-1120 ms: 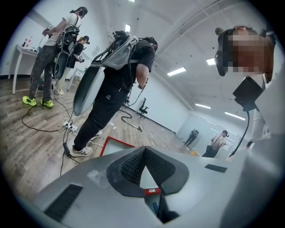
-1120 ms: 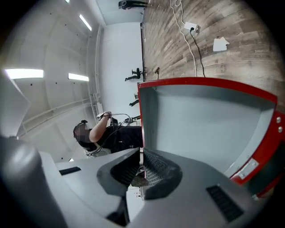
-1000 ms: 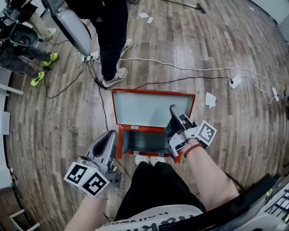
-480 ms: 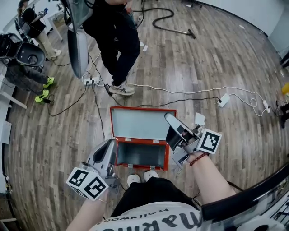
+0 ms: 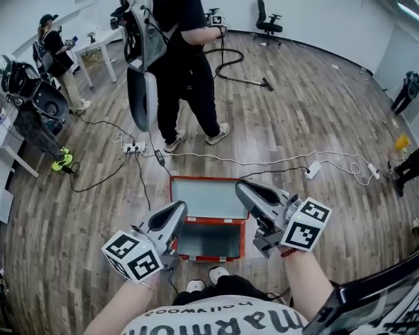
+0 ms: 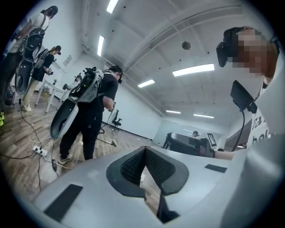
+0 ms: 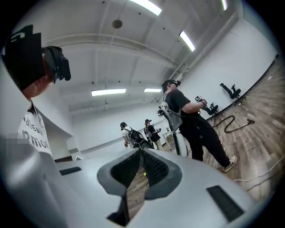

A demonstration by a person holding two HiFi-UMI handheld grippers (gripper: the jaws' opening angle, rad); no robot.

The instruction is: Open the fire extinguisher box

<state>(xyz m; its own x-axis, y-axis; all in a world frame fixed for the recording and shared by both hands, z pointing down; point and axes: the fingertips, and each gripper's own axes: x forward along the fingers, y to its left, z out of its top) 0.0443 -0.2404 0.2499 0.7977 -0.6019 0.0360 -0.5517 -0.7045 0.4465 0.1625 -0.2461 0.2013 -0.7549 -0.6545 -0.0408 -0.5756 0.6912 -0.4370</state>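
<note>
The red fire extinguisher box stands on the wood floor in the head view with its lid swung fully back, grey inside showing. Both grippers are raised above it and touch nothing. My left gripper hovers over the box's left edge, jaws shut and empty. My right gripper hovers over the lid's right side, also shut and empty. The left gripper view shows the left gripper pointing level into the room. In the right gripper view the right gripper does the same.
A person in black carrying a backpack rig stands just beyond the box. Cables and power strips cross the floor behind it. Another person and equipment are at the far left, and an office chair at the back.
Both grippers have risen well above the box, and the right one has rolled. The head view has tilted up, so more of the room shows. The box stays open.
</note>
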